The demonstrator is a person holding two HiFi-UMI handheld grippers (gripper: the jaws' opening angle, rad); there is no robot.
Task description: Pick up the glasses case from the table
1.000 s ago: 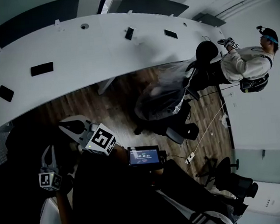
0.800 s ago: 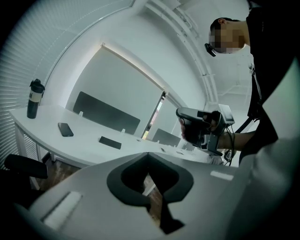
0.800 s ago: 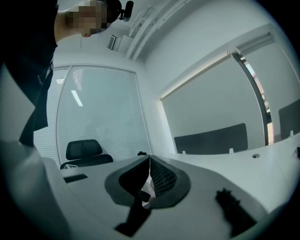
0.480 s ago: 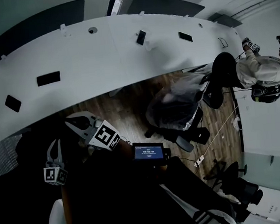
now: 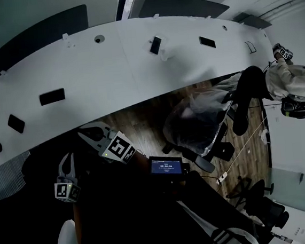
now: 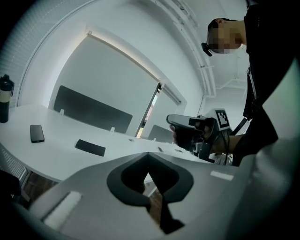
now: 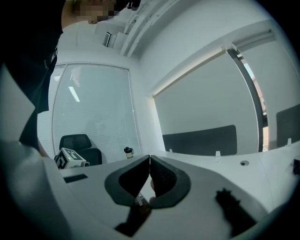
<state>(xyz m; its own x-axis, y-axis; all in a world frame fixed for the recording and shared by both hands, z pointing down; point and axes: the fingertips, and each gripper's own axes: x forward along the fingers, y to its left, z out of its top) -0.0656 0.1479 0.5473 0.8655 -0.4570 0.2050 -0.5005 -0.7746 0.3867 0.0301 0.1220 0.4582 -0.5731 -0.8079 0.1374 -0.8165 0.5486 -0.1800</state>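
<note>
A long curved white table [image 5: 110, 69] carries several flat dark objects; the nearest are one [image 5: 52, 96] and another [image 5: 16, 123] on its left part. I cannot tell which of them is the glasses case. In the left gripper view the same two lie at left, one [image 6: 90, 147] long and one [image 6: 37, 133] small. My left gripper [image 5: 67, 155] and right gripper [image 5: 87, 133] hover side by side just short of the table's near edge. Both are shut with nothing between the jaws, the left gripper [image 6: 149, 154] and the right gripper [image 7: 149, 158] alike.
A dark bottle [image 6: 4, 98] stands at the table's left end. More dark flat items [image 5: 156, 44] lie farther along. A plastic-covered chair [image 5: 195, 122] stands on the wood floor. Another person [image 5: 293, 78] with grippers works at the far right. A small lit screen [image 5: 166, 166] sits below me.
Both grippers have moved together toward the table's near edge, and the table now fills more of the head view. The jaws stayed shut throughout.
</note>
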